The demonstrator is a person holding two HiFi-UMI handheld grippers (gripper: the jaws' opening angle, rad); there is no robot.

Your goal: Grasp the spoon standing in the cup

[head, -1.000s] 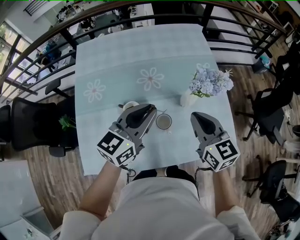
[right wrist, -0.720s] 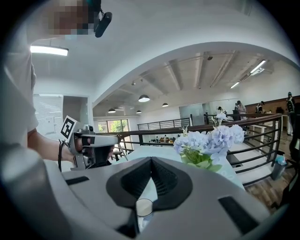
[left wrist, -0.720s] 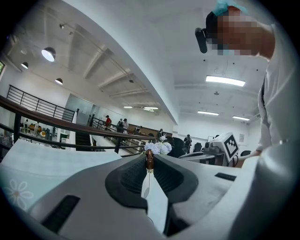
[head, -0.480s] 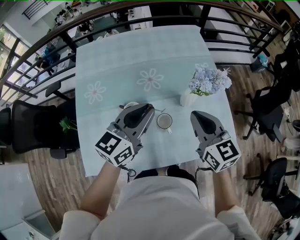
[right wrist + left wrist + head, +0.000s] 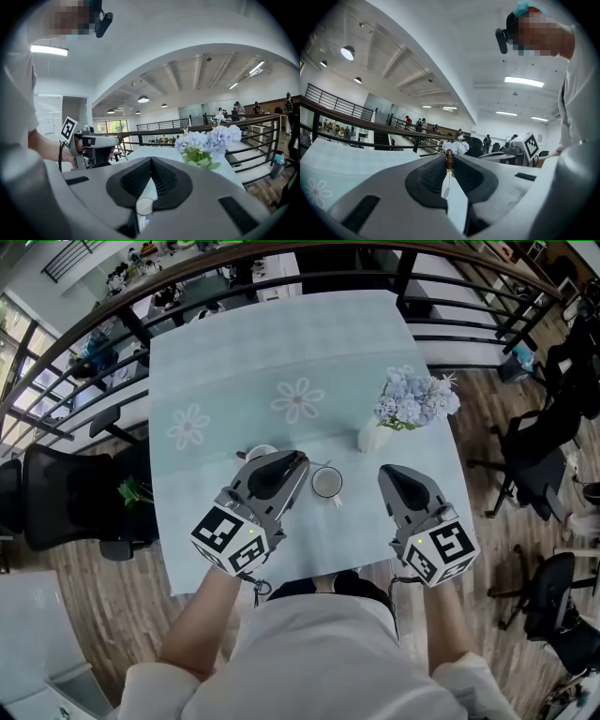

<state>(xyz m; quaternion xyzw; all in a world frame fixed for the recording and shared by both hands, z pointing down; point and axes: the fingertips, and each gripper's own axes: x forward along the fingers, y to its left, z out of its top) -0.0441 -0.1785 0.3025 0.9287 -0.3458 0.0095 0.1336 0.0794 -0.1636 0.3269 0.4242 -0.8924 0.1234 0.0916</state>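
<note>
L gripper (image 5: pixel 302 459) is clamped on the spoon (image 5: pixel 449 161). In the left gripper view the dark ribbed rubber pads pinch its brown handle end right at the tips. A thin shiny stem drops from there to a small oval bowl between the grey plastic shells. From the head view I see the spoon sits just left of the cup (image 5: pixel 326 484), w/ the handle a fine line by the rim. Can't tell if the bowl end is inside the cup.

The cup is round and white w/ a small handle. It stands in the front half of the table (image 5: pixel 234 362), approx midway between the L and R edges. The table has a pale mint cloth, smooth, printed w/ white daisies.

R gripper (image 5: pixel 384 471) hangs to the right of the cup, apart from it. Its pads are pressed together at the tips w/ nothing between them.

A squat white vase (image 5: pixel 372 439) of fluffy blue-lilac flowers (image 5: pixel 417 401) stands near the R edge. A small white round thing (image 5: pixel 261 451) pokes out behind the L gripper, mostly hidden. Dark metal railing (image 5: pixel 281 279) runs past the far edge.
</note>
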